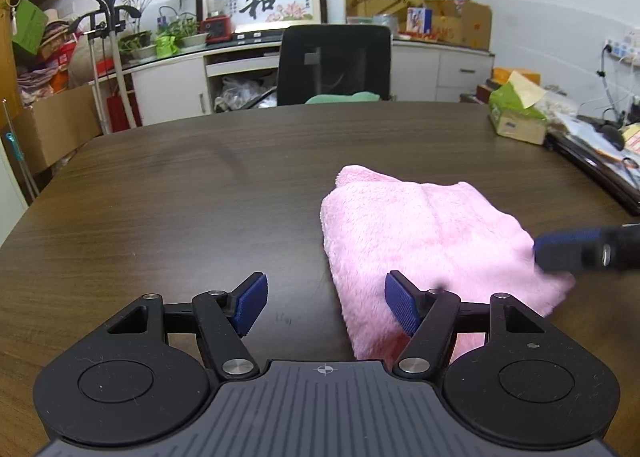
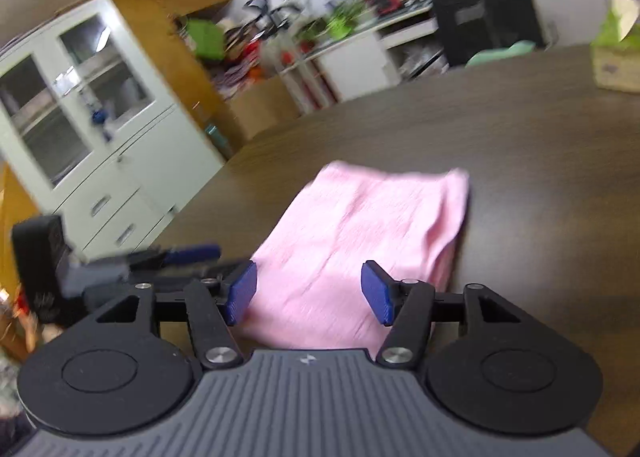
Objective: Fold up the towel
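A pink fluffy towel (image 1: 424,241) lies folded on the dark wooden table (image 1: 192,193). My left gripper (image 1: 326,307) is open and empty, just above the table at the towel's near left edge; its right finger overlaps the towel. My right gripper (image 2: 308,293) is open and empty, hovering over the near end of the towel (image 2: 360,233); this view is motion-blurred. The right gripper's blue fingertip (image 1: 568,245) shows at the towel's right side in the left wrist view. The left gripper also shows at the left in the right wrist view (image 2: 176,257).
A green tissue box (image 1: 516,113) and papers with cables sit at the table's right side. A black office chair (image 1: 334,65) stands behind the far edge. White cabinets and clutter line the back wall. A glass-door cabinet (image 2: 80,105) stands left.
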Tool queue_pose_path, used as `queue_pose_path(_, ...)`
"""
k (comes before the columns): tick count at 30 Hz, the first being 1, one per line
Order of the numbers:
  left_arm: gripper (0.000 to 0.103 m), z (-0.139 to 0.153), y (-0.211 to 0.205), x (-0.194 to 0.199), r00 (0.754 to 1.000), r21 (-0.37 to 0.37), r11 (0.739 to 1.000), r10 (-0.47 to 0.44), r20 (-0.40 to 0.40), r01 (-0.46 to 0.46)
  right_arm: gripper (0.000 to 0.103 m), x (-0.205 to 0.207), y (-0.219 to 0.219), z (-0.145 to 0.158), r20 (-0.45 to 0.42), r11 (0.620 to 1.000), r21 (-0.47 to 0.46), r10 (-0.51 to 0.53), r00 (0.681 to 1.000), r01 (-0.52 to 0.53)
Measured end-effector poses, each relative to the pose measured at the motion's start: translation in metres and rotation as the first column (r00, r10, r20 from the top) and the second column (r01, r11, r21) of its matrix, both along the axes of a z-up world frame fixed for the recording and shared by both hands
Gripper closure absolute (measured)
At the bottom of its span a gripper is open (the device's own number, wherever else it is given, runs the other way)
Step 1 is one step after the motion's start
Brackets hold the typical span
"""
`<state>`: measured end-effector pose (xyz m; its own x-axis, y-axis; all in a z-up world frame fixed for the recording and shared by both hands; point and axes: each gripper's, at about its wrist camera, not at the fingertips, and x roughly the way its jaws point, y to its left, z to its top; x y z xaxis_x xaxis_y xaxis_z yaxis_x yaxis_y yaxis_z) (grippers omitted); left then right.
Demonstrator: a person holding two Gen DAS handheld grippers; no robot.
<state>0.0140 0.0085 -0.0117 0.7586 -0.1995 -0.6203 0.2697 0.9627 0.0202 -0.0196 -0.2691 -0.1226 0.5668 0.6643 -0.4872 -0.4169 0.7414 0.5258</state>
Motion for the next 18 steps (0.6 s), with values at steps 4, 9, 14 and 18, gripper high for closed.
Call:
queue_pose_path(4, 0.033, -0.011, -0.009, 0.008, 1.000, 0.048, 0.999, -0.013, -0.027, 0.014, 0.043, 0.004, 0.009, -0.010, -0.032, 0.994, -0.107, -0.028, 0.999, 0.024)
queue_pose_path(9, 0.033, -0.013, -0.005, 0.014, 0.999, 0.004, 1.000, -0.012, -0.051, 0.012, 0.041, 0.013, 0.015, 0.020, 0.053, 0.988, -0.141, -0.053, 0.997, 0.060)
queue_pose_path(14, 0.030, -0.013, 0.009, 0.017, 0.997, -0.068, 0.998, 0.006, -0.071, -0.011, 0.041, 0.065, 0.062, 0.047, 0.044, 0.992, -0.120, 0.036, 0.998, -0.031)
queue_pose_path(18, 0.028, -0.015, 0.012, 0.015, 0.997, -0.072, 0.997, 0.009, -0.071, -0.014, 0.041, 0.127, 0.101, 0.022, -0.165, 0.994, -0.069, 0.070, 0.984, -0.082)
